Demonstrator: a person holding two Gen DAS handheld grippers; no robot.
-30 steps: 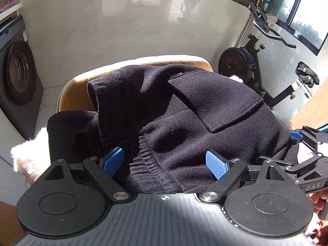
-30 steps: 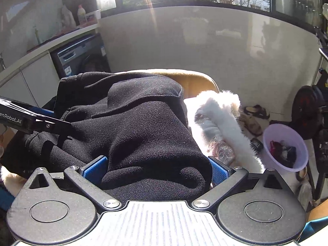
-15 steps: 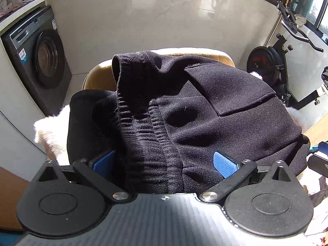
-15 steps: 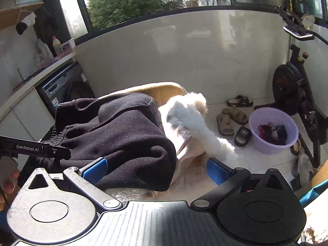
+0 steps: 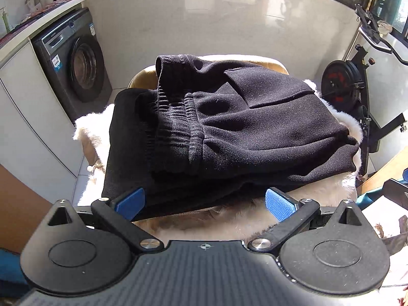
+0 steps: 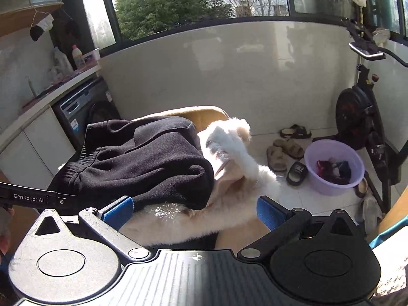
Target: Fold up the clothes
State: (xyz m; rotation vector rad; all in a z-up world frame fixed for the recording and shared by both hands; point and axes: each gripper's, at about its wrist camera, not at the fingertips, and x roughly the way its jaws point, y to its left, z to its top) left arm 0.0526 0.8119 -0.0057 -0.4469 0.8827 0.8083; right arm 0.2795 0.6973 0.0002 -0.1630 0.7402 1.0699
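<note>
Your trousers (image 5: 229, 127) lie in a layered black bundle on the white fleece (image 5: 255, 219) that covers the chair (image 5: 142, 76), waistband (image 5: 176, 117) uppermost and a pocket flap showing beyond it. Judged from that stacking, they already lie folded; whether another fold is wanted, these views do not settle.

The bundle sits straight ahead of your left gripper (image 5: 204, 201), its long axis running across your view from left to right. Your left gripper is the nearer one: its left pad looks to be at the bundle's near left corner, though whether it touches is unclear. The jaws stand wide apart and hold nothing.

From your right gripper (image 6: 193, 210) the bundle (image 6: 142, 163) lies ahead and to the left, its rounded end overhanging the fleece (image 6: 237, 168). These jaws are spread wide too, and empty.

The near edge of the bundle is free along the fleece, and bare fleece lies to its right. Beyond the chair stand a washer (image 5: 74, 58) on the left, a bike (image 6: 362, 117), a basin (image 6: 334, 165) and sandals (image 6: 283, 150) on the right, all well apart from the bundle.
</note>
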